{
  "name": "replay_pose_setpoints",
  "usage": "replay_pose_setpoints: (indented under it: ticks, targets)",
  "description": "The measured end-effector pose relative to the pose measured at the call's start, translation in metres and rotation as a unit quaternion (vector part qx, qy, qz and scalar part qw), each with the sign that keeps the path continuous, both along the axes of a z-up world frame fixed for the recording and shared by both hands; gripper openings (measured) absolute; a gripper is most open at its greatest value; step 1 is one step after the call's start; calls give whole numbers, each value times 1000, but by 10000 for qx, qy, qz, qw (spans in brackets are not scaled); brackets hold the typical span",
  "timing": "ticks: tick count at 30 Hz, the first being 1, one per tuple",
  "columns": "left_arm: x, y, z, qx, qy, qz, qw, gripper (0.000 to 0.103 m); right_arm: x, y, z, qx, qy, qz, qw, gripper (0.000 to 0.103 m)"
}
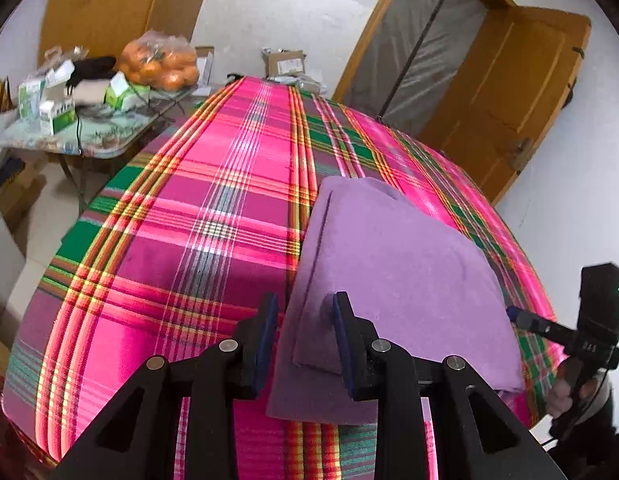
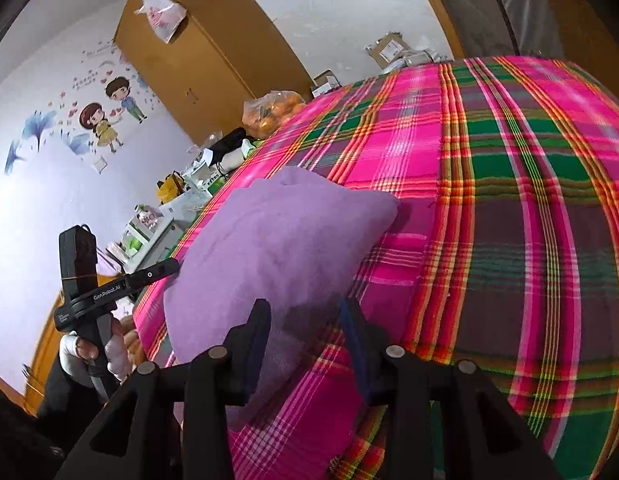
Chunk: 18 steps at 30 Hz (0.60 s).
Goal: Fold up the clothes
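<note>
Surface: a bed under a pink, green and yellow plaid sheet (image 1: 197, 216), wide and mostly bare; a cluttered side bench (image 1: 89, 136) with a bag of oranges (image 1: 159, 62) stands off to the far left.
Garment: a purple cloth (image 1: 393, 264), soft and fleecy, already folded into a compact wedge of several layers, lying on the near right part of the bed.
Left hand-held gripper (image 1: 305, 322): low over the near left corner of the purple cloth, its jaws standing apart; the right pad rests on the fabric, the left one is off its edge over the sheet. I cannot tell whether any layer is actually pinched.
Right hand-held gripper (image 2: 305, 324): jaws spread at the near right edge of the cloth, with fabric and bare sheet showing between the pads and nothing clamped.
Person: a hand (image 2: 105, 350) wraps the left tool's grip, seen from the right camera.
Step in hand: by the look of it, a fold has just been laid down and the right side is letting go, the left steadying the bundle.
Next move: probably a last tidy or one more fold, which calls for both tools taking the same edge layers cleanly, lifting together and not dragging the bundle across the sheet, since loose fleece layers will slide apart.
</note>
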State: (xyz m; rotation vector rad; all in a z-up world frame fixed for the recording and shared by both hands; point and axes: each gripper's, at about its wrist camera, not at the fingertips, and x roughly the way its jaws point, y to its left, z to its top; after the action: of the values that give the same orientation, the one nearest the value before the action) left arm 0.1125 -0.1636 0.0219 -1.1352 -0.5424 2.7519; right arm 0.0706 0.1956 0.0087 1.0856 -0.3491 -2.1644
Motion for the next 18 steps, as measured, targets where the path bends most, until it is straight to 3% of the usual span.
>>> replay_pose_setpoints:
  ticks: [6,9,11,18]
  targets:
    - [-16,4,-5,206,-250,-334,9989,32,-10,0,-9,-216,-398,-11,9990,48]
    - [-27,2,-7,282,-357,-401,9982,44,-17,0,-14,-253,-574,-62,9980,49]
    - [-34,1,-8,333,-428,-446,9975,46,-22,0,-14,-322,-674,-108,9971,50]
    - [-56,-7,-11,594,-543,-611,9949,48,-43,-11,-18,-612,-1086,-225,9919,50]
